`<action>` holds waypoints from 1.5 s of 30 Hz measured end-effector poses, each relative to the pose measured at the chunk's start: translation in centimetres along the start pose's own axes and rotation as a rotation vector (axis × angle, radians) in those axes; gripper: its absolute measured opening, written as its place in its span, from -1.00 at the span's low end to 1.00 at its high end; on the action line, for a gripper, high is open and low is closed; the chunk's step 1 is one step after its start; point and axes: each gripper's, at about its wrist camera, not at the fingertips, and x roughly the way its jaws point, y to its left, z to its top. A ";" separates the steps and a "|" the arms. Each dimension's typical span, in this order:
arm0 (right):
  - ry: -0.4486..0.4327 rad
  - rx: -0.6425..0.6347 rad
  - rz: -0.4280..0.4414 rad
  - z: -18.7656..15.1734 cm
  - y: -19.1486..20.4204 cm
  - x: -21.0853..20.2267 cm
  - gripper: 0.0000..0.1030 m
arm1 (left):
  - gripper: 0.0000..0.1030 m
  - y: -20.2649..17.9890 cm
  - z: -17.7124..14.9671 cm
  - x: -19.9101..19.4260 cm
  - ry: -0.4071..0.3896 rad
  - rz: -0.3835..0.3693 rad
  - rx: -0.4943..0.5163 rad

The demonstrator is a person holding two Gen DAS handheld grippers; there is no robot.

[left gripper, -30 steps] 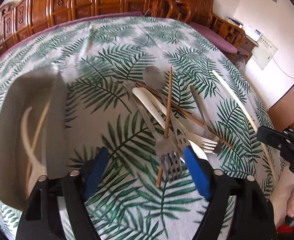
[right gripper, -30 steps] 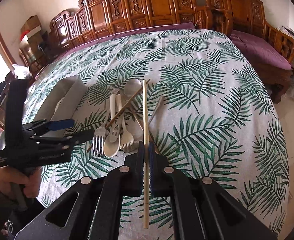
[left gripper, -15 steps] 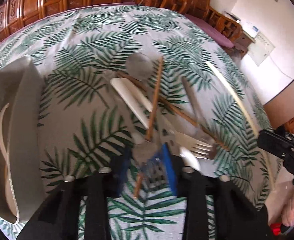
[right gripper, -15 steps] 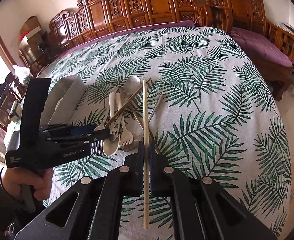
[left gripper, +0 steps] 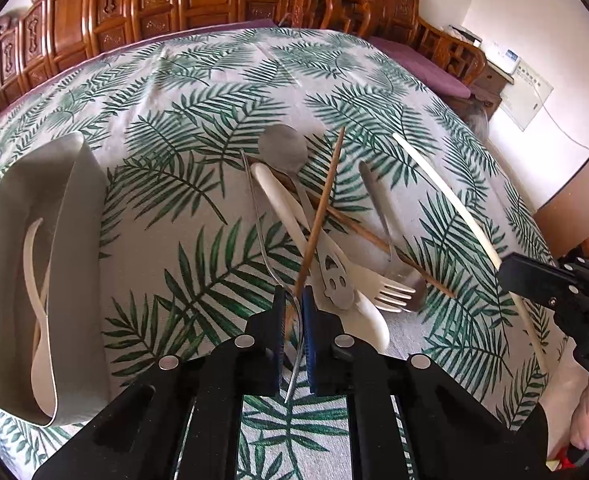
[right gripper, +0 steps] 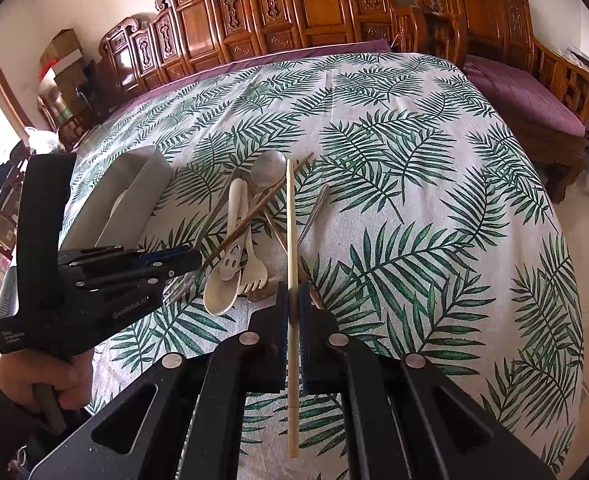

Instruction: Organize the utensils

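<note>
Left gripper (left gripper: 292, 312): pinching the metal fork (left gripper: 260, 216) at its head, edge-on.
Fork's long axis: running away from the jaws toward the far table edge.
Tray (left gripper: 76, 248): lying to that gripper's left, nearer it than the other hand.
Right gripper (right gripper: 292, 304): clamping a pale chopstick (right gripper: 291, 240), pointing forward.
Pile (left gripper: 334, 248): sitting mid-table beside both.
Surface: palm-print tablecloth (right gripper: 414, 200); carved wooden benches (right gripper: 294, 12) lining the wall.

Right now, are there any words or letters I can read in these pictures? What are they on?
"GenRobot.AI": on the side of the left gripper.
Small white lines lower on that gripper's body: too blurred to read.
"DA", cut off: on the right gripper.
Wall notice: too small to read.
</note>
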 end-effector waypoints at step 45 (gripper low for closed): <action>-0.024 -0.056 0.007 -0.3 3.0 -0.5 -0.89 | -0.93 5.1 -1.8 -10.6 -0.183 0.065 0.001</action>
